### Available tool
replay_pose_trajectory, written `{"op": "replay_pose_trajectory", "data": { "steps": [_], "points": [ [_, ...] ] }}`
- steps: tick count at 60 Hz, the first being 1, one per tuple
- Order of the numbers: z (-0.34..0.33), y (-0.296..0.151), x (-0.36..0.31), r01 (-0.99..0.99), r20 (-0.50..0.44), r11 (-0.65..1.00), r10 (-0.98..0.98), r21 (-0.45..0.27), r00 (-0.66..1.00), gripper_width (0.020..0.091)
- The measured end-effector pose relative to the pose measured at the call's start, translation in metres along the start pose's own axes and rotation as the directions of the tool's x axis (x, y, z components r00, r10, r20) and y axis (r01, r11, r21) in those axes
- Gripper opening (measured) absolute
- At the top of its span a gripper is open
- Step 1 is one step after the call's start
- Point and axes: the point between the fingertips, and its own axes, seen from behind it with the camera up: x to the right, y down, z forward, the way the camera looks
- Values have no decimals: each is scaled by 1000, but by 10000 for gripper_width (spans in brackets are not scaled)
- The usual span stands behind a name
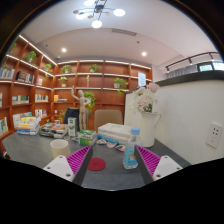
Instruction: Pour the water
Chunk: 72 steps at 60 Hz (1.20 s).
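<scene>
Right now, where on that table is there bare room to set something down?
Bare tabletop lies left of the white cup. The open gripper frames a red lid and water bottle, so it is tight there. Behind, the boxes and small bottles crowd the back edge.

Clear bottle (131,150) with blue label and cap, red coaster (97,164), grey table (110,176), magenta finger pads (78,158)

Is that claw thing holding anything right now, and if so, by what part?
Nothing is held. The gripper is open; the water bottle stands on the table just inside the right finger's pad, and a red lid lies between the fingers.
</scene>
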Motion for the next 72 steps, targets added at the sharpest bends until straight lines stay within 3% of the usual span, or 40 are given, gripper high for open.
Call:
{"op": "replay_pose_trajectory", "data": {
  "steps": [5,6,8,16,30,34,39,41,48,50,51,64,72],
  "points": [
    [19,10,37,11,-47,1000,-10,20,999,849],
    [15,-5,18,13,-57,1000,-12,19,998,845],
    [36,15,51,14,-54,1000,-13,22,998,845],
    [83,24,71,-6,-40,1000,7,21,999,849],
    [142,57,80,-40,-5,996,40,-85,999,845],
    [150,57,79,-36,4,996,37,-81,999,753],
    [158,57,83,-19,-9,998,18,-67,1000,513],
    [160,57,82,-11,-8,998,11,-64,1000,498],
    [162,58,77,-7,16,999,8,-53,1000,340],
    [162,57,76,0,11,999,0,-50,1000,370],
    [163,57,76,6,12,999,-6,-50,1000,293],
    [158,51,64,89,26,994,-87,-63,996,290],
    [154,26,43,339,25,940,-338,-40,941,291]
  ]
}}
